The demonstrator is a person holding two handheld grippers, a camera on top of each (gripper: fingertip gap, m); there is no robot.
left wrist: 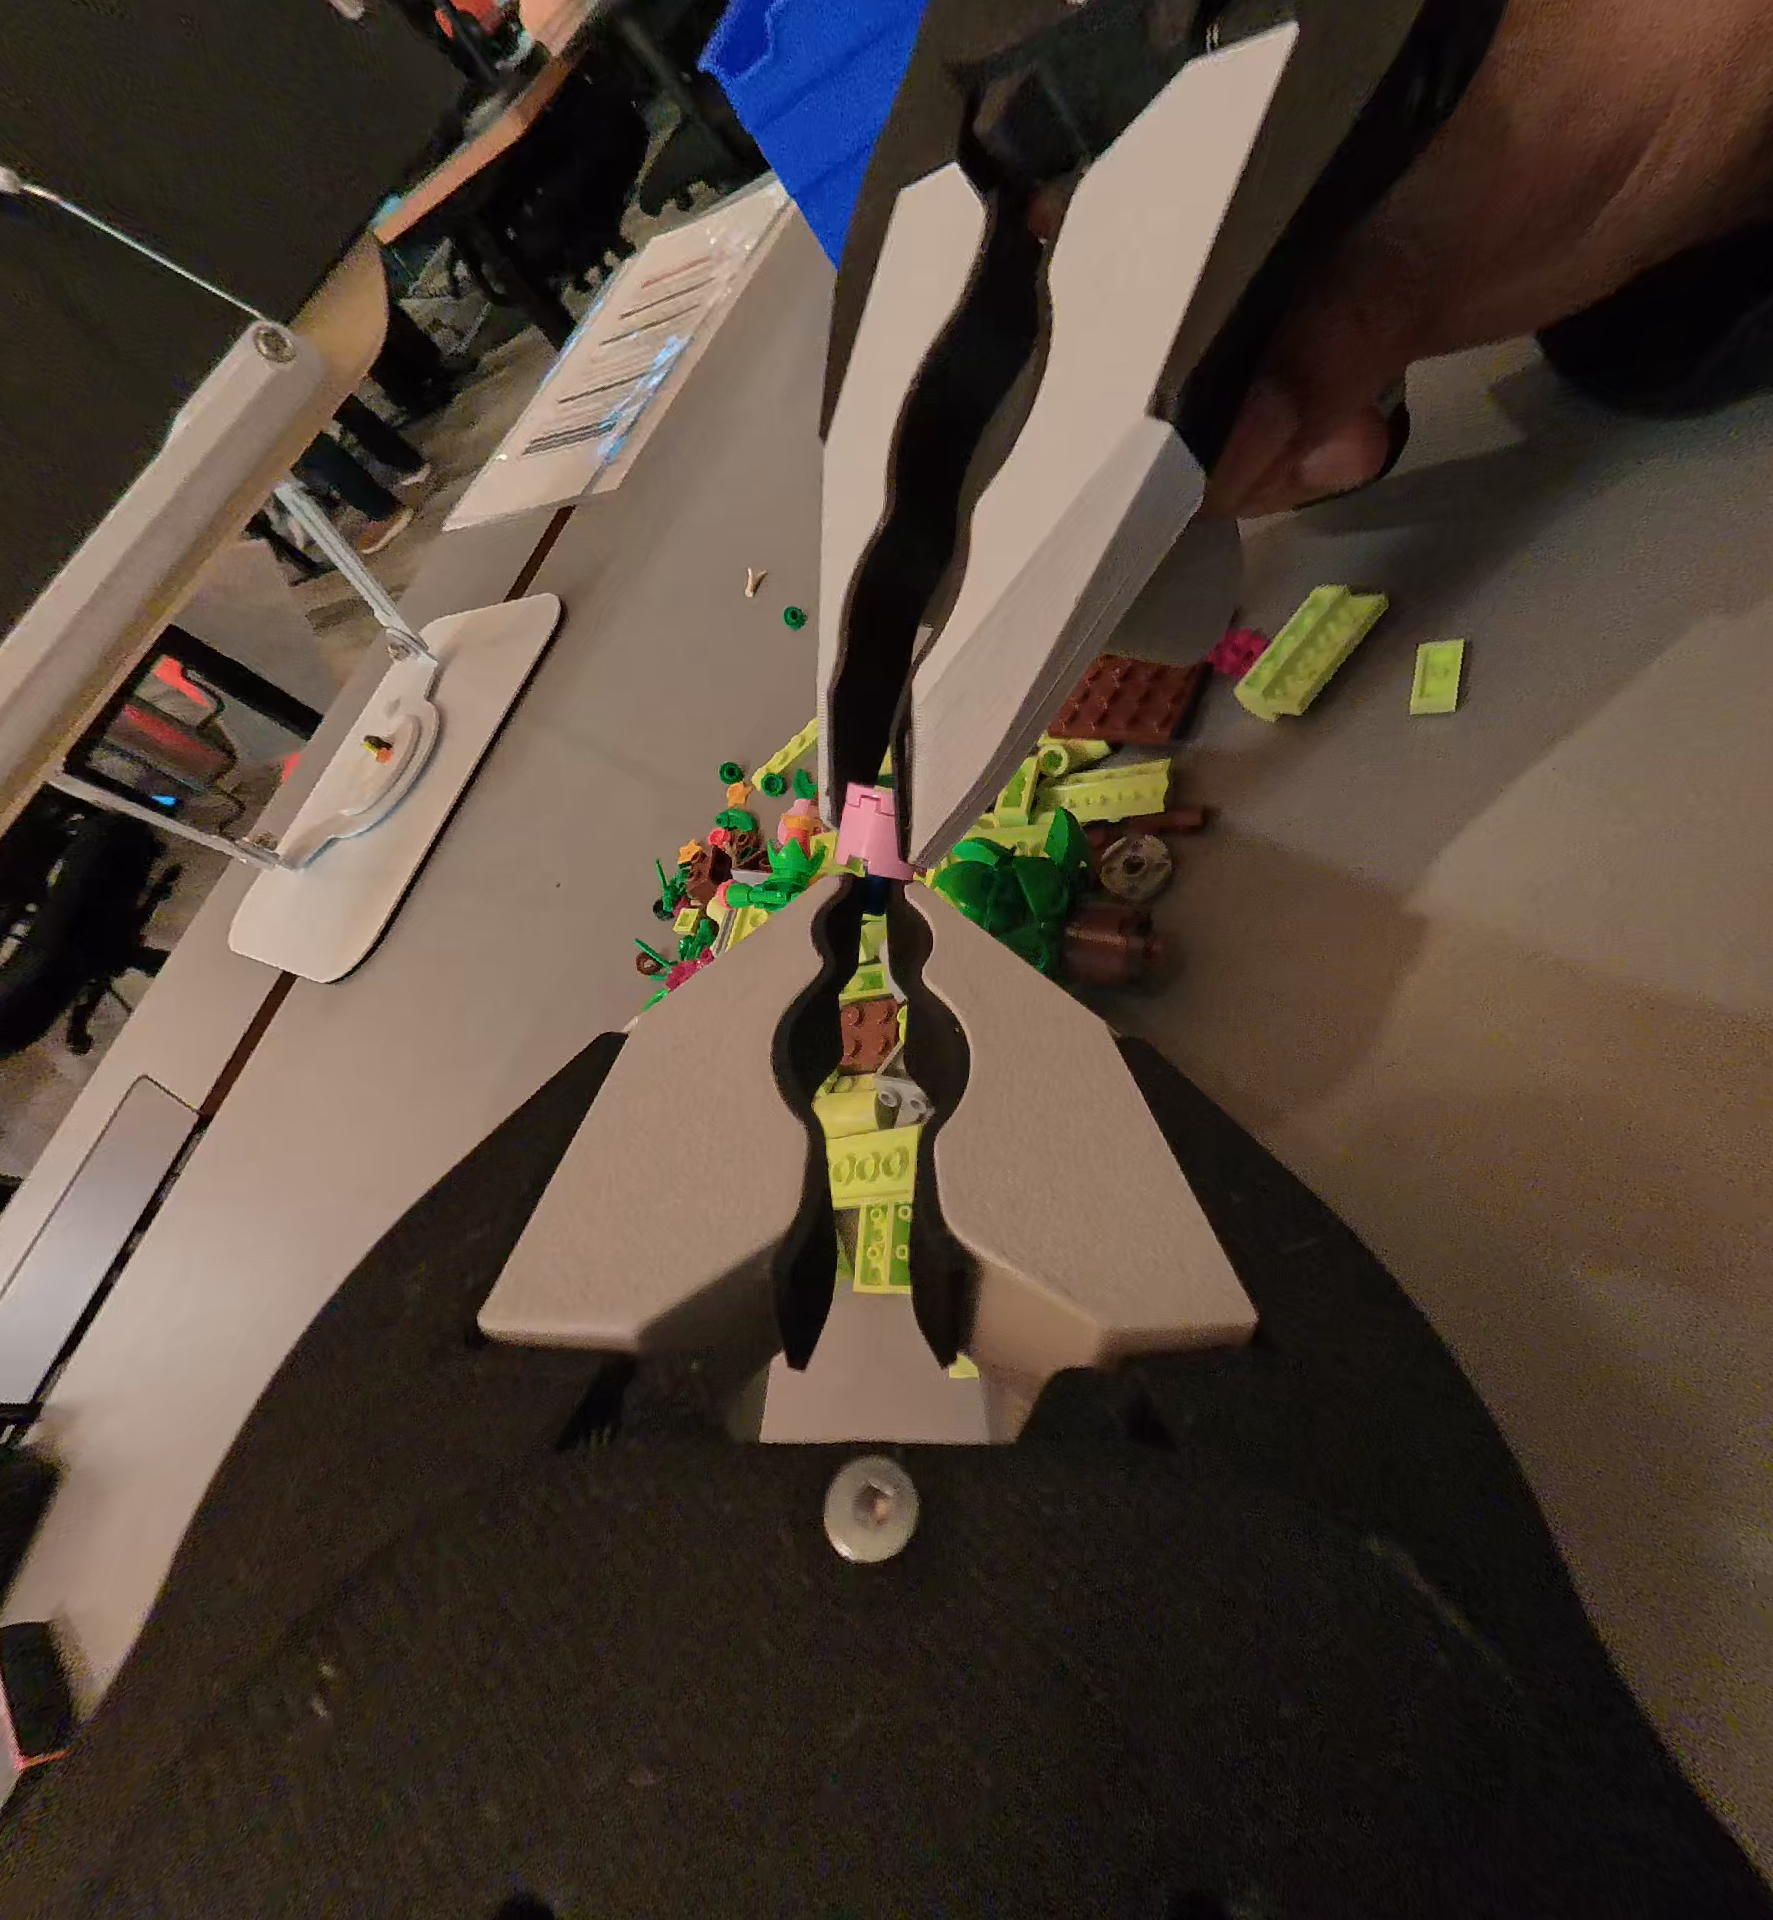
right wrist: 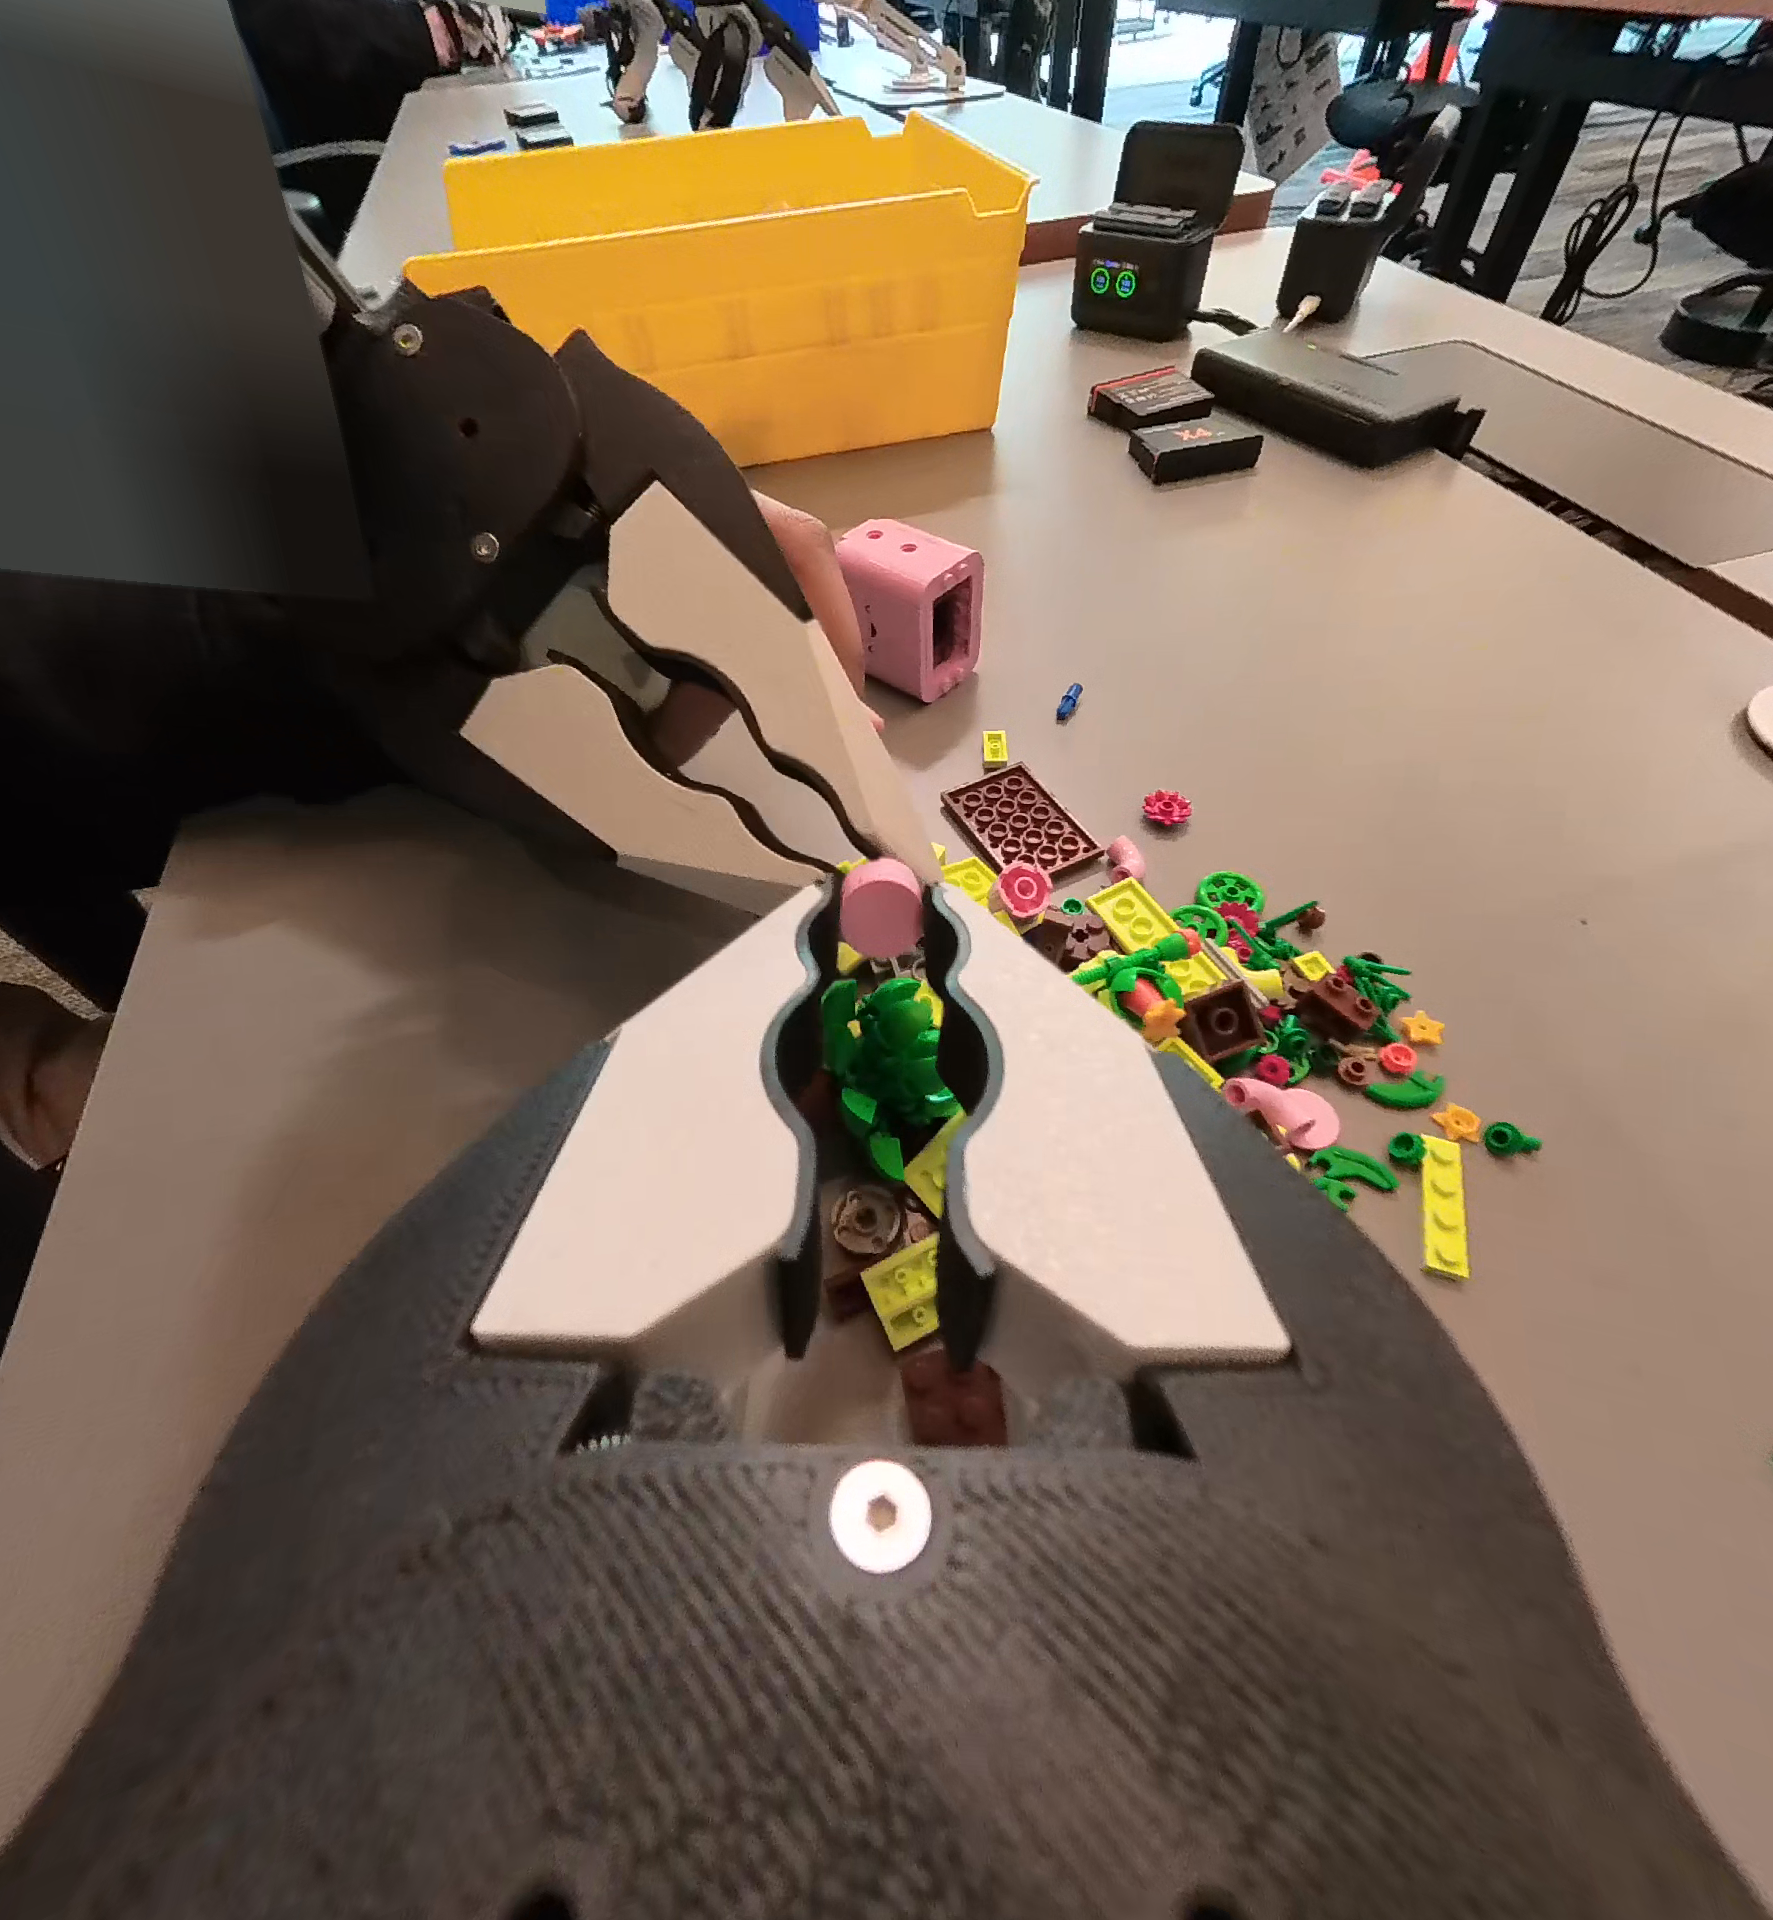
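Note:
My right gripper is shut on a small pink round piece, held just above a pile of small toy bricks. In the left wrist view the right gripper comes down from the top with the pink piece between its fingertips. My left gripper meets it tip to tip, its jaws closed on a small dark blue piece right at the pink piece's end. In the right wrist view the left gripper reaches in from the upper left with its fingers together.
The grey table holds a pink hollow block, a loose blue pin, a brown plate, a yellow bin and black chargers. Lime bricks and a white stand base lie to the sides. The grippers are tip to tip, or close to it.

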